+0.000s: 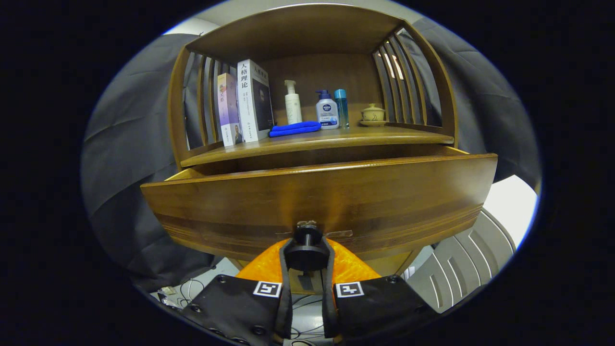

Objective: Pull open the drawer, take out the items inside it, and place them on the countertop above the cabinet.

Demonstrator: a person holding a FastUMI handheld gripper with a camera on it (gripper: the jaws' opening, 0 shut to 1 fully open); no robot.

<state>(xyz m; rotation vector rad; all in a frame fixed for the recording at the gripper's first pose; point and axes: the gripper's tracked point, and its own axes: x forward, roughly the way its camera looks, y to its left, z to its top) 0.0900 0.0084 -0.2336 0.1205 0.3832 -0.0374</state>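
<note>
Tongs clamped around drawer knob

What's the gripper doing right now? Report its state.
Gripper: closed on the drawer knob, one finger on each side of it, with the drawer pulled partly out.

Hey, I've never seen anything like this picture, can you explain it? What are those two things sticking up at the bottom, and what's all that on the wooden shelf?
The camera rides on a hand-held two-finger grasping tool and looks forward along its fingers, the two parts at the bottom. The fingers are closed on the dark round knob of a wooden drawer, which is pulled partly out of the cabinet. What is inside the drawer is hidden behind its front. On the countertop above stand two books, a white pump bottle, a second pump bottle with a blue top, a slim blue bottle and a small lidded cup, with a folded blue cloth lying in front.
</note>
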